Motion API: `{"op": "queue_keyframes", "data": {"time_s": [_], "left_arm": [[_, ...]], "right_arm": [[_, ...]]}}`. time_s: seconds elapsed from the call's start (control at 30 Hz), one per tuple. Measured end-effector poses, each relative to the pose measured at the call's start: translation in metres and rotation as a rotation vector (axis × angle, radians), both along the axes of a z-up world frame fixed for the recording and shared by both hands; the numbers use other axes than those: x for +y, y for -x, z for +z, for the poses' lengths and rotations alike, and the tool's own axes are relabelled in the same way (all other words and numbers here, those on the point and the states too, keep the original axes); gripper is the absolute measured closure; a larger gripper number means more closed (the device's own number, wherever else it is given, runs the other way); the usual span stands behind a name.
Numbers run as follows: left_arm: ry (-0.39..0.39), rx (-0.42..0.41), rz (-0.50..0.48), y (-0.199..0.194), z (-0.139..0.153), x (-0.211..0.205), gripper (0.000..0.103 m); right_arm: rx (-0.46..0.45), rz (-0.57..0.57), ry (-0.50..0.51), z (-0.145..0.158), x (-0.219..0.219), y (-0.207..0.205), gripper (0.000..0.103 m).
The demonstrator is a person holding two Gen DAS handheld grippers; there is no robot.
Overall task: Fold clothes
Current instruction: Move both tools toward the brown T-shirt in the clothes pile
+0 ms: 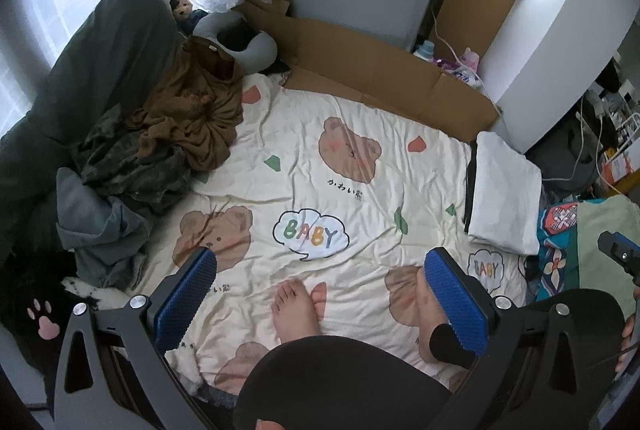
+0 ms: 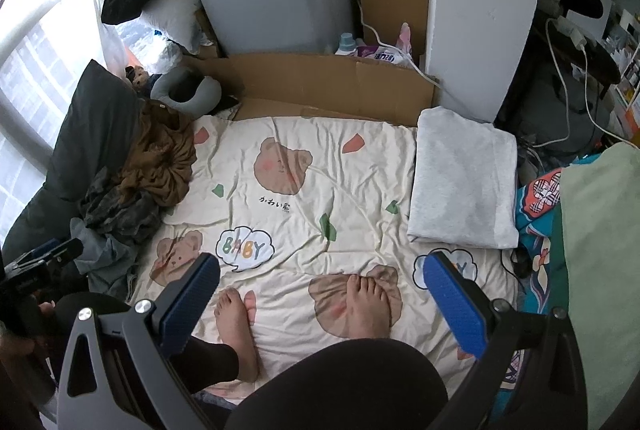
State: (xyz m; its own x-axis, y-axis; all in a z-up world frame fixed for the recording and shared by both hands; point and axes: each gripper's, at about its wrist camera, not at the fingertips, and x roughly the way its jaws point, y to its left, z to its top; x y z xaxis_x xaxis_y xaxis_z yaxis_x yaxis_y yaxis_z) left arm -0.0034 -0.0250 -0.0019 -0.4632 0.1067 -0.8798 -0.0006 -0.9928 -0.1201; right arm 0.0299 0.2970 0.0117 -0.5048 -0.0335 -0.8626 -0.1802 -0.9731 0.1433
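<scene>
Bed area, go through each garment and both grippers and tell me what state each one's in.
Left gripper: open, empty.
Right gripper: open, empty.
Grey garment: folded flat, on the bed's right side.
Brown garment: crumpled, unfolded, on the left.
Dark patterned garment: crumpled, partly under the brown one.
Grey-blue garment: bunched, unfolded.
Bear-print sheet: spread out, wrinkled.

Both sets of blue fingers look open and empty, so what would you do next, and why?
Probably reach the left gripper toward the brown garment on top of the crumpled pile at the left of the bed. One grey piece already lies folded on the right, the bear-print sheet between is free for spreading, and the right gripper also holds nothing.
</scene>
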Motion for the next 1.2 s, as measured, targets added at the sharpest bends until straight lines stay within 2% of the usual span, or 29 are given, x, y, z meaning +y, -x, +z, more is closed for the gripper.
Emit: {"op": "queue_keyframes", "data": {"time_s": [0.37,0.63,0.9,1.2], "left_arm": [[-0.033,0.069,0.055,0.001,0.011,-0.019,0.000],[-0.080,0.093,0.071,0.003,0.020,-0.033,0.000],[-0.026,0.139,0.029,0.005,0.033,-0.039,0.000],[-0.005,0.128,0.045,0.016,0.031,-0.057,0.000]], "right_arm": [[0.013,0.018,0.034,0.004,0.000,0.003,0.000],[0.072,0.018,0.027,0.017,-0.009,0.007,0.000],[0.087,0.026,0.032,0.023,-0.015,0.016,0.000],[0.094,0.012,0.013,0.025,-0.017,0.027,0.000]]}}
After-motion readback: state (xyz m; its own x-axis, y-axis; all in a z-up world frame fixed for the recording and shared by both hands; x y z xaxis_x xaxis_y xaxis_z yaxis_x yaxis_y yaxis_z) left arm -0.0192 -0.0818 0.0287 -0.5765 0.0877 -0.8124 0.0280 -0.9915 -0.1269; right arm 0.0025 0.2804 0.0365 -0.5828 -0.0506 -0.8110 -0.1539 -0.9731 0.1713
